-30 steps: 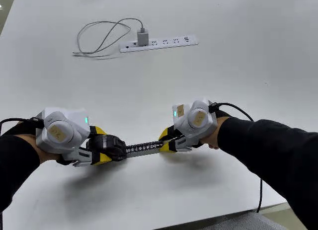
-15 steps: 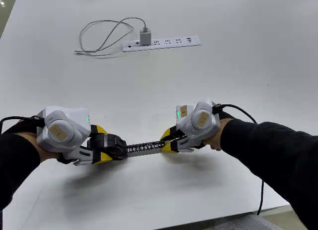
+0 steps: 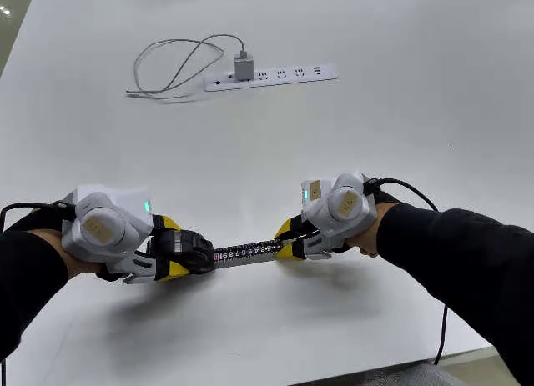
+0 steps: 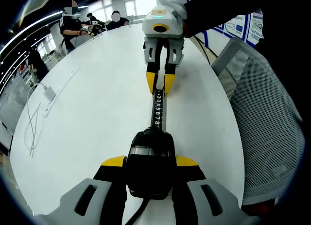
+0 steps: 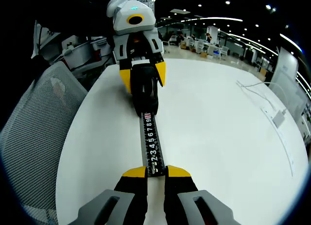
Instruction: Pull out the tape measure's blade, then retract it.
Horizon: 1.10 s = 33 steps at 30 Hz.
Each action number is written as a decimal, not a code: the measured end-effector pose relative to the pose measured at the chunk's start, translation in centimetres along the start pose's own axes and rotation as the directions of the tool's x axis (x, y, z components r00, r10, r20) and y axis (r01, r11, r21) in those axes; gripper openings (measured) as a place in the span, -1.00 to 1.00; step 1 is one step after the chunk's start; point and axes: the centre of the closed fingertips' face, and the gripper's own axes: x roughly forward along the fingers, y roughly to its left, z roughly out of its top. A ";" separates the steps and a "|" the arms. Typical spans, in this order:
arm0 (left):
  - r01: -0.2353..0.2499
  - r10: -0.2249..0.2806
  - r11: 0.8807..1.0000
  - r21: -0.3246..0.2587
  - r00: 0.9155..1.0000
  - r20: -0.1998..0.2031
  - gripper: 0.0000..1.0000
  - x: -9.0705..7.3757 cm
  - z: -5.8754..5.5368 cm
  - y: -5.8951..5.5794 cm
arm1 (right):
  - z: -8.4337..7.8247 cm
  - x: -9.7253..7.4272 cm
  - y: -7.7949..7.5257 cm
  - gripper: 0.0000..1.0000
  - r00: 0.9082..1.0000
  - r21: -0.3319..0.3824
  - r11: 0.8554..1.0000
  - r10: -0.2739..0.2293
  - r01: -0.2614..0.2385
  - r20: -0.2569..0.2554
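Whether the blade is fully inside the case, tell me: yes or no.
No, a numbered stretch of blade runs from the case to the right tool.

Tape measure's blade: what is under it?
The white table lies under the blade. Its tip is covered by the right gripper; its other end goes into the black case held by the left gripper.

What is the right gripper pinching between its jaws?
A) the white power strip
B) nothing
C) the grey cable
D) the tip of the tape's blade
D: the right gripper has its jaws closed on the tip of the blade, which stretches out from the black tape measure case held by the left gripper.
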 end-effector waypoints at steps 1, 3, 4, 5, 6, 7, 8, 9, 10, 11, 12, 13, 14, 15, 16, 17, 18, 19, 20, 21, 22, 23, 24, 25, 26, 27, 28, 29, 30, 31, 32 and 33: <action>-0.001 0.001 1.000 -0.001 1.000 -0.001 -0.40 0.0 0.0 0.0 | -0.1 -0.1 0.0 -0.84 1.000 0.001 1.000 0.001 -0.001 0.001; -0.002 0.002 1.000 0.000 1.000 -0.002 -0.40 0.0 0.0 0.0 | -0.1 -0.1 0.0 -0.84 1.000 0.002 1.000 0.000 0.000 0.002; -0.003 0.003 1.000 0.000 1.000 -0.002 -0.40 0.0 0.0 0.0 | -0.2 -0.1 0.0 -0.84 1.000 0.001 1.000 0.000 0.000 0.001; -0.004 0.004 1.000 0.000 1.000 -0.002 -0.40 0.0 0.0 0.0 | -0.2 -0.2 0.0 -0.84 1.000 0.002 1.000 0.000 0.000 0.000; -0.004 0.004 1.000 -0.001 1.000 -0.002 -0.40 0.0 0.0 -0.1 | -0.2 -0.2 0.0 -0.84 1.000 0.002 1.000 0.000 0.000 -0.001; -0.003 0.003 1.000 0.000 1.000 -0.002 -0.40 0.0 0.1 -0.1 | -0.3 -0.3 0.0 -0.84 1.000 0.004 1.000 0.000 0.000 -0.003; -0.003 0.003 1.000 0.000 1.000 -0.002 -0.40 0.0 0.1 -0.1 | -0.4 -0.3 -0.1 -0.84 1.000 0.004 1.000 0.000 0.000 -0.003; -0.002 0.002 1.000 0.001 1.000 -0.001 -0.40 0.0 0.1 -0.1 | -0.4 -0.3 0.0 -0.84 1.000 0.001 1.000 0.000 0.000 -0.005; -0.001 0.001 1.000 0.002 1.000 0.000 -0.40 0.0 0.1 -0.1 | -0.4 -0.3 0.0 -0.84 1.000 0.001 1.000 0.000 0.000 -0.005; 0.001 -0.001 1.000 0.001 1.000 0.004 -0.40 0.0 0.1 -0.1 | -0.4 -0.3 0.0 -0.84 1.000 0.002 1.000 0.000 0.000 -0.005; 0.004 -0.004 1.000 0.001 1.000 0.006 -0.40 0.0 0.1 -0.1 | -0.4 -0.3 0.0 -0.84 1.000 0.002 1.000 0.001 -0.001 -0.005; 0.004 -0.004 1.000 0.001 1.000 0.006 -0.40 -0.1 0.0 -0.1 | -0.4 -0.3 0.0 -0.84 1.000 -0.002 1.000 0.002 -0.002 -0.007; 0.003 -0.003 1.000 0.003 1.000 0.005 -0.40 -0.1 0.0 -0.1 | -0.5 -0.3 0.0 -0.84 1.000 -0.004 1.000 0.004 -0.004 -0.010; 0.002 -0.002 1.000 0.003 1.000 0.004 -0.40 0.0 0.0 -0.1 | -0.5 -0.4 0.0 -0.84 1.000 -0.002 1.000 0.004 -0.004 -0.009; 0.000 0.000 1.000 0.002 1.000 0.003 -0.40 0.0 0.0 -0.1 | -0.6 -0.5 0.0 -0.84 1.000 0.001 1.000 0.003 -0.003 -0.006; -0.001 0.001 1.000 0.002 1.000 0.002 -0.40 0.0 0.0 -0.1 | -0.6 -0.5 0.0 -0.84 1.000 0.005 1.000 0.002 -0.002 -0.005; -0.002 0.002 1.000 0.002 1.000 0.001 -0.40 0.0 0.0 -0.1 | -0.7 -0.5 0.0 -0.84 1.000 0.007 1.000 0.002 -0.002 -0.003; -0.002 0.002 1.000 0.002 1.000 0.002 -0.40 -0.1 0.0 -0.1 | -0.7 -0.5 0.0 -0.84 1.000 0.006 1.000 0.002 -0.002 -0.003; -0.001 0.001 1.000 0.002 1.000 0.003 -0.40 0.0 0.0 -0.1 | -0.7 -0.6 0.0 -0.84 1.000 0.004 1.000 0.002 -0.002 -0.004; -0.001 0.001 1.000 0.001 1.000 0.003 -0.40 0.0 0.0 -0.1 | -0.8 -0.6 0.0 -0.84 1.000 0.003 1.000 0.001 -0.001 -0.004; 0.000 0.000 1.000 0.001 1.000 0.002 -0.40 0.0 0.0 -0.1 | -0.8 -0.7 -0.1 -0.84 1.000 0.005 1.000 -0.001 0.001 -0.003; 0.000 0.000 1.000 0.001 1.000 0.001 -0.40 0.0 0.0 -0.1 | -0.9 -0.8 -0.1 -0.84 1.000 0.007 1.000 -0.002 0.002 -0.002; -0.002 0.002 1.000 0.002 1.000 0.000 -0.40 0.0 0.0 -0.1 | -0.9 -0.8 -0.1 -0.84 1.000 0.009 1.000 -0.003 0.003 0.000; -0.003 0.003 1.000 0.002 1.000 -0.001 -0.40 0.0 0.0 -0.1 | -1.0 -0.9 -0.1 -0.84 1.000 0.010 1.000 -0.005 0.005 0.001; -0.004 0.004 1.000 0.001 1.000 -0.001 -0.40 0.0 0.0 -0.1 | -1.0 -0.9 0.0 -0.84 1.000 0.011 1.000 -0.005 0.005 0.002; -0.005 0.005 1.000 0.001 1.000 -0.002 -0.40 0.0 0.0 -0.1 | -1.0 -1.0 0.0 -0.84 1.000 0.010 1.000 -0.006 0.006 0.002; -0.005 0.005 1.000 0.000 1.000 -0.002 -0.40 0.0 0.0 -0.1 | -1.1 -1.0 -0.1 -0.84 1.000 0.010 1.000 -0.006 0.006 0.002; -0.005 0.005 1.000 0.000 1.000 -0.002 -0.40 0.0 0.0 0.0 | -1.1 -1.0 -0.1 -0.84 1.000 0.013 1.000 -0.007 0.007 0.004; -0.004 0.004 1.000 -0.001 1.000 -0.002 -0.40 0.0 0.0 0.0 | -1.1 -1.0 -0.1 -0.84 1.000 0.011 1.000 -0.007 0.007 0.003; -0.003 0.003 1.000 -0.001 1.000 -0.002 -0.40 0.0 0.0 0.0 | -1.2 -1.1 -0.1 -0.84 1.000 0.008 1.000 -0.006 0.006 0.000; -0.003 0.003 1.000 -0.001 1.000 -0.002 -0.40 0.1 0.0 0.0 | -1.2 -1.1 -0.1 -0.84 1.000 0.007 1.000 -0.006 0.006 -0.001; -0.002 0.002 1.000 -0.001 1.000 -0.001 -0.40 0.1 0.0 0.0 | -1.2 -1.1 -0.1 -0.84 1.000 0.008 1.000 -0.007 0.007 0.000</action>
